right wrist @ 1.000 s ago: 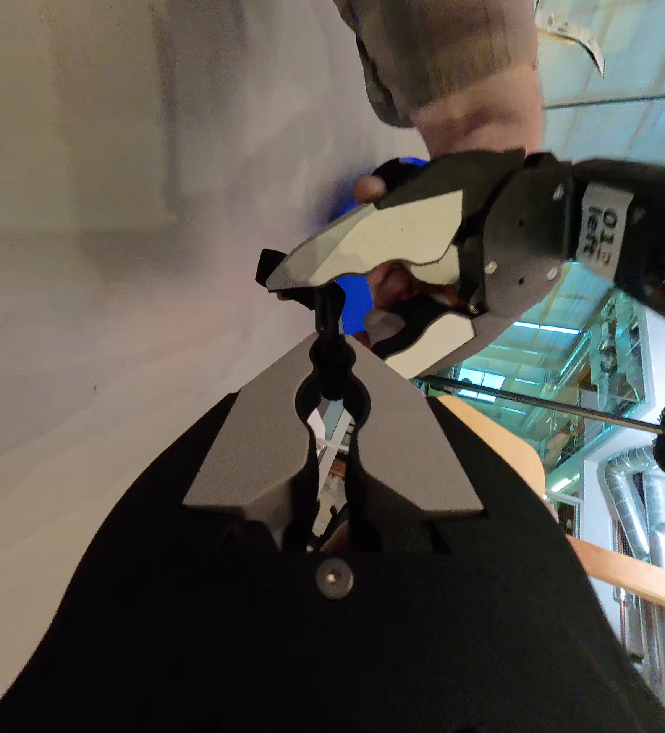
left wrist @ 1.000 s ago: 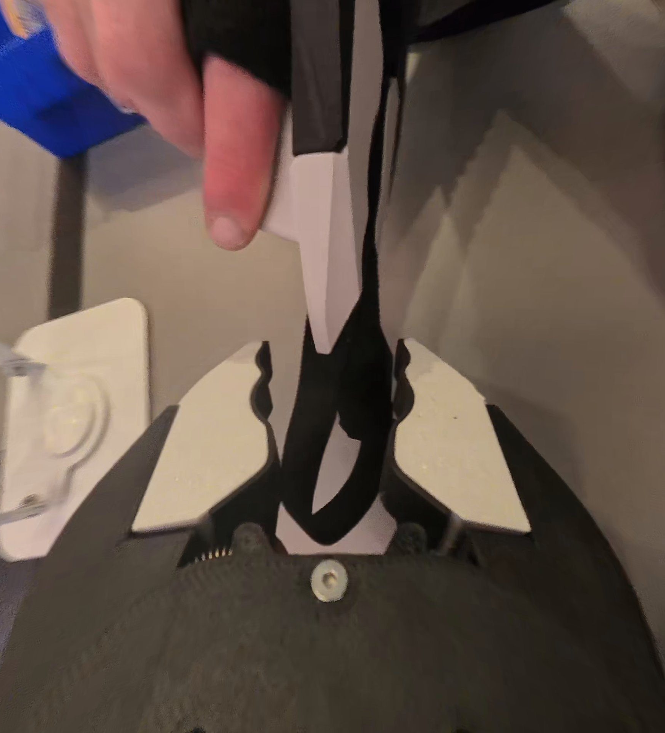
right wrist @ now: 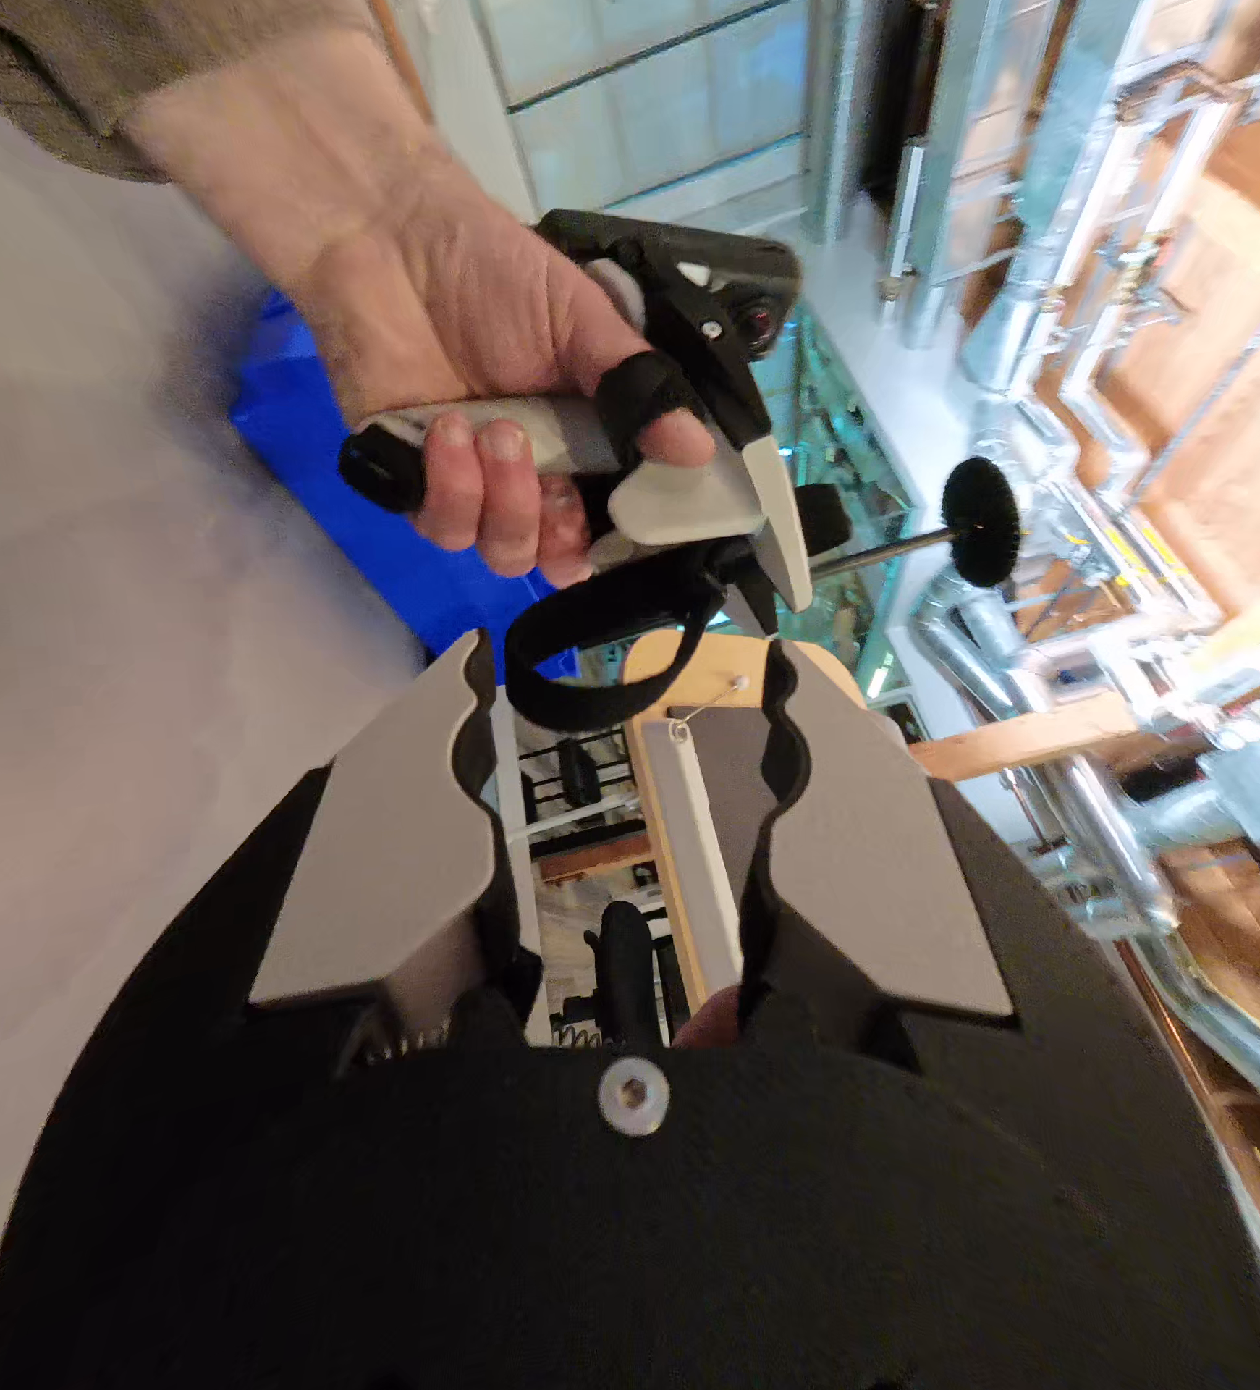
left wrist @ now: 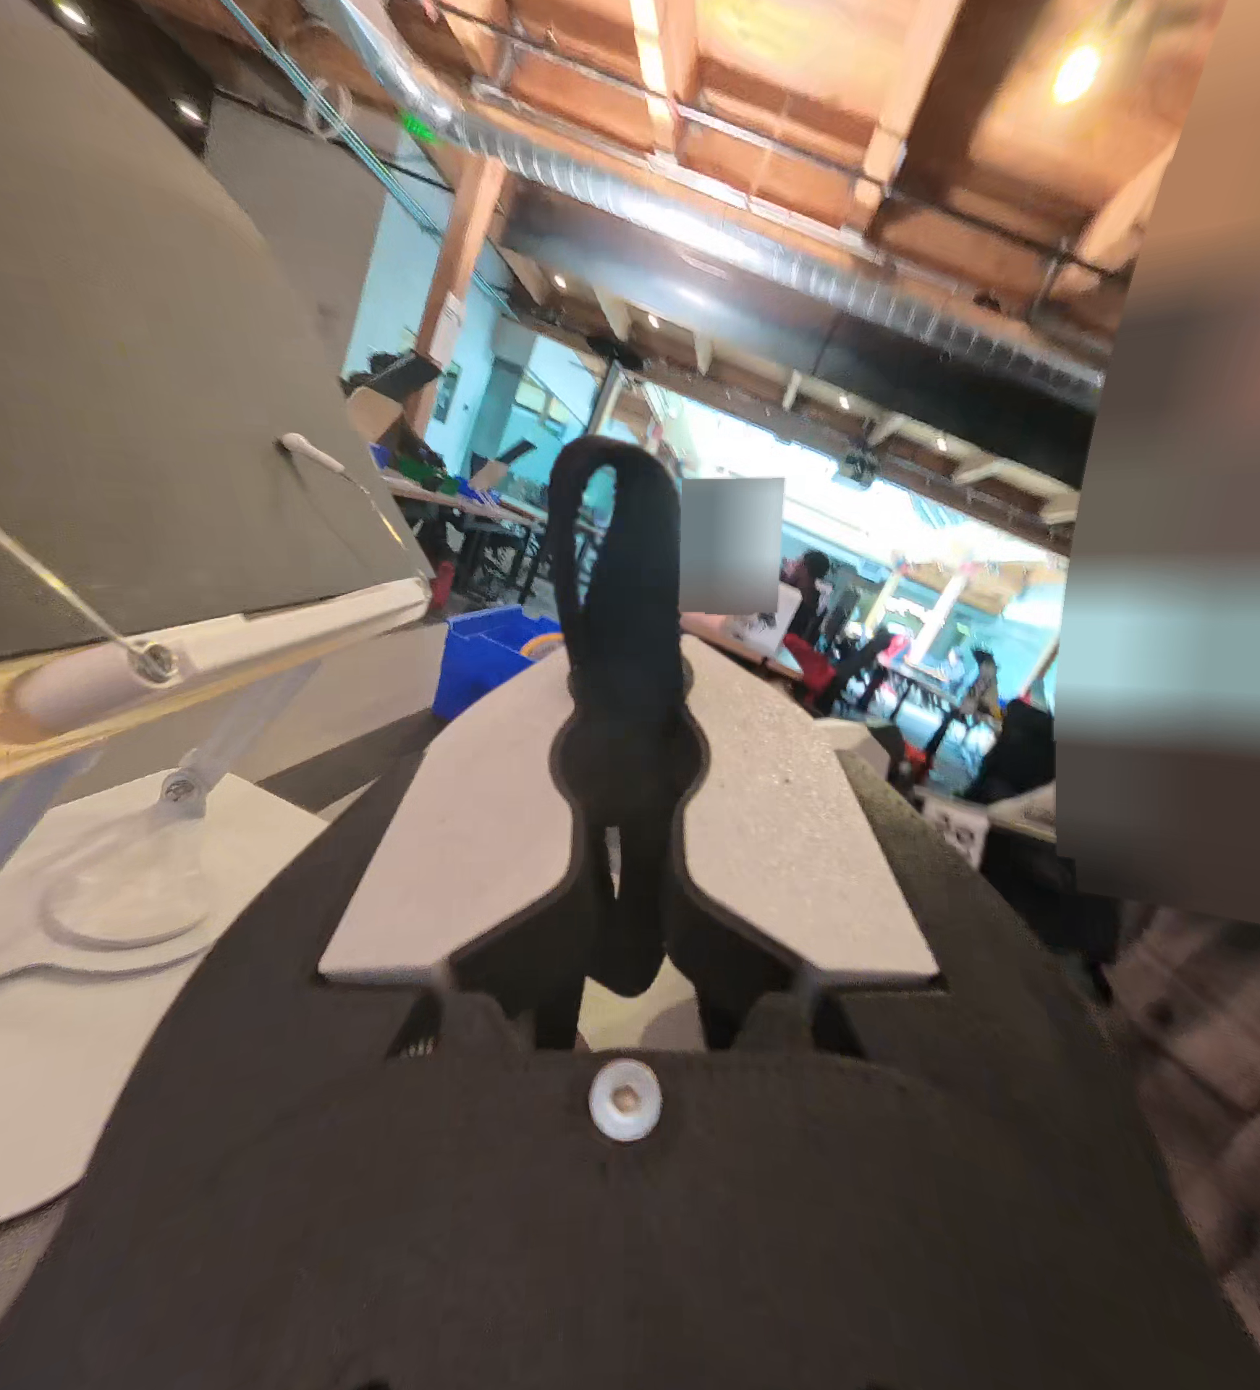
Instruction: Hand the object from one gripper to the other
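The object is a black strap loop [left wrist: 649,564]. My left gripper [left wrist: 623,666] is shut on it, and the loop stands up past the grey fingertips. In the right wrist view the left gripper [right wrist: 754,594] is held in a person's hand [right wrist: 461,323], and the strap [right wrist: 574,711] hangs from its tips. My right gripper [right wrist: 627,666] is open, its grey fingers [right wrist: 401,827] spread on either side of the strap's lower end and not touching it. The right gripper does not show in the left wrist view.
A blue bin [left wrist: 491,662] stands on the grey table [right wrist: 85,602] and also shows behind the hand in the right wrist view [right wrist: 356,511]. A white base with a clear stand [left wrist: 123,902] sits at the left. A black disc on a rod [right wrist: 980,519] is beyond the left gripper.
The strap has changed grippers: the right gripper was shut on it and is now open, and the left gripper was open around it and is now shut on it. Both grippers have tilted upward.
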`<move>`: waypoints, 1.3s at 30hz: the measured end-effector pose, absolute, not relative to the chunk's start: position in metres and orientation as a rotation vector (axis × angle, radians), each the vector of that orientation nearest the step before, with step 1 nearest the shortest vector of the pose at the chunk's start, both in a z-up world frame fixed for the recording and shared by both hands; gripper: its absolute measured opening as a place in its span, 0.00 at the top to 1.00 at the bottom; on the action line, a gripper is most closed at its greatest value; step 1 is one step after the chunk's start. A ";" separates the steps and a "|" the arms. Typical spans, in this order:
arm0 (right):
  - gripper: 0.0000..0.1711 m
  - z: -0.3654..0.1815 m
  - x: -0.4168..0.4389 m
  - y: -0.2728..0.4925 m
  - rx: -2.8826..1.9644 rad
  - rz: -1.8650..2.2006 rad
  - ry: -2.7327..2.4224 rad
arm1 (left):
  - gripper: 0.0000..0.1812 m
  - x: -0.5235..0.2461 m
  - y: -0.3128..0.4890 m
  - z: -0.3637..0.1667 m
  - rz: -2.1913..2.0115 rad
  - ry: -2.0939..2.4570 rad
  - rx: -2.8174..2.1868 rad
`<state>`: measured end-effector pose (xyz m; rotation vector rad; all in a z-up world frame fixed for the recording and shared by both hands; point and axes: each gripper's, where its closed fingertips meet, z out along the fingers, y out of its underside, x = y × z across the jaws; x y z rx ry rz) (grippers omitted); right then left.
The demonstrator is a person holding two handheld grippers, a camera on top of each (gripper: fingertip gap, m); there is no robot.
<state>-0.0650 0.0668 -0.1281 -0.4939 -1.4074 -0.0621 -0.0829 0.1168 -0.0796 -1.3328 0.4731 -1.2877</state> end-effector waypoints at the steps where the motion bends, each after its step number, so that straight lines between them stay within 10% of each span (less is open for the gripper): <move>1: 0.59 -0.123 -0.066 0.070 -0.528 -0.067 -1.345 | 0.91 -0.084 0.120 -0.079 -1.287 0.416 -1.321; 11: 0.49 -0.132 -0.068 0.085 -0.543 -0.183 -1.262 | 0.91 -0.076 0.111 -0.068 -1.500 0.271 -1.228; 21: 0.98 -0.119 -0.060 0.082 -0.507 -0.195 -1.188 | 0.91 -0.069 0.110 -0.075 -1.559 0.238 -1.229; 39: 0.99 -0.119 -0.043 0.125 -0.881 0.103 -1.287 | 0.66 -0.093 0.128 -0.075 -0.596 0.494 -1.225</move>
